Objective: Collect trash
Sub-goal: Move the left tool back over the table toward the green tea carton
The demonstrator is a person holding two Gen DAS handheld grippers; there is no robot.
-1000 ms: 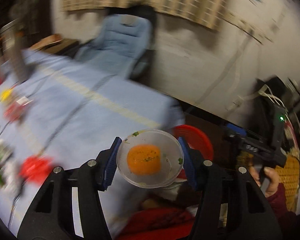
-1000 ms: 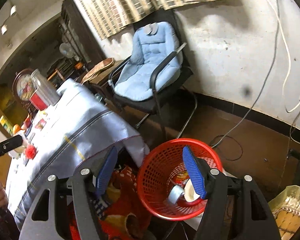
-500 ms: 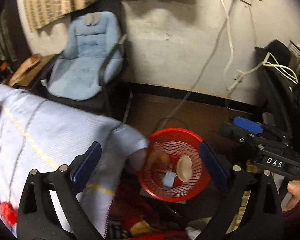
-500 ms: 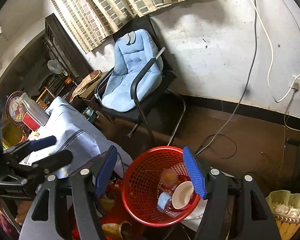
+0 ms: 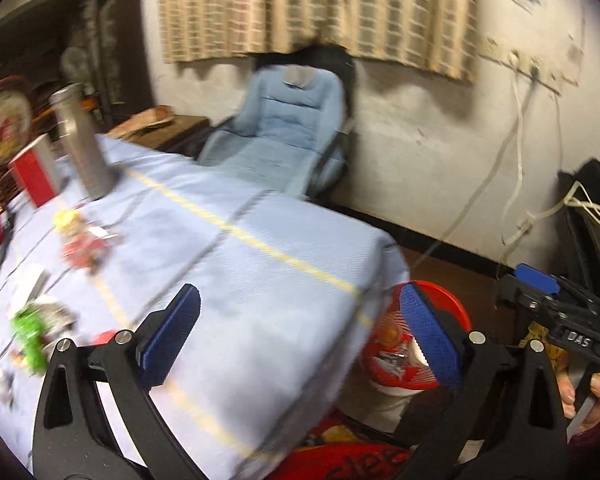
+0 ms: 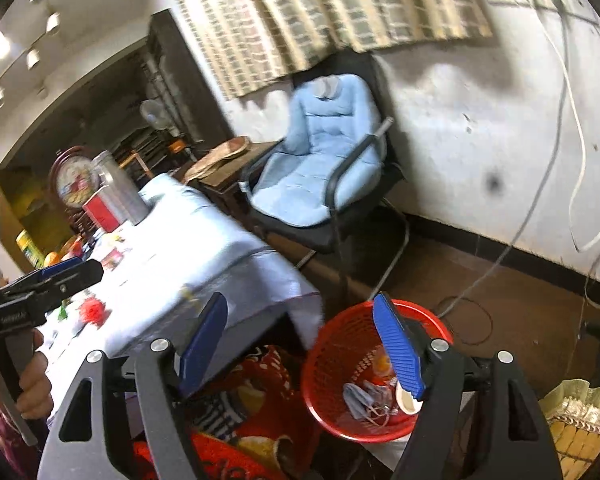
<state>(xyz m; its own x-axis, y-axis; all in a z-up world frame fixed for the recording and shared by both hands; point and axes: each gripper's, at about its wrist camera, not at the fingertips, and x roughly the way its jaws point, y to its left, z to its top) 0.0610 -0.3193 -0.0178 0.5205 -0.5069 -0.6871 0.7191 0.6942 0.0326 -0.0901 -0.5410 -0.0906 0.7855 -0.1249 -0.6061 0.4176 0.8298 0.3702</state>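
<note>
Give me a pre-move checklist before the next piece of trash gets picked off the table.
1. Left tool empty: ok. Its jaws have just been opening and nothing sits between them.
2. Right tool empty: ok. Jaws have just been opening further, nothing between them.
3. Red basket within reach beside the table corner: ok.
4. Room left in the basket: ok. A face mask and a cup lie at the bottom.
5. Trash left on the blue tablecloth: ok. A green wrapper and a red wrapper are there.
6. Sharp view of the next target: not ok, the table items are blurred.
</note>
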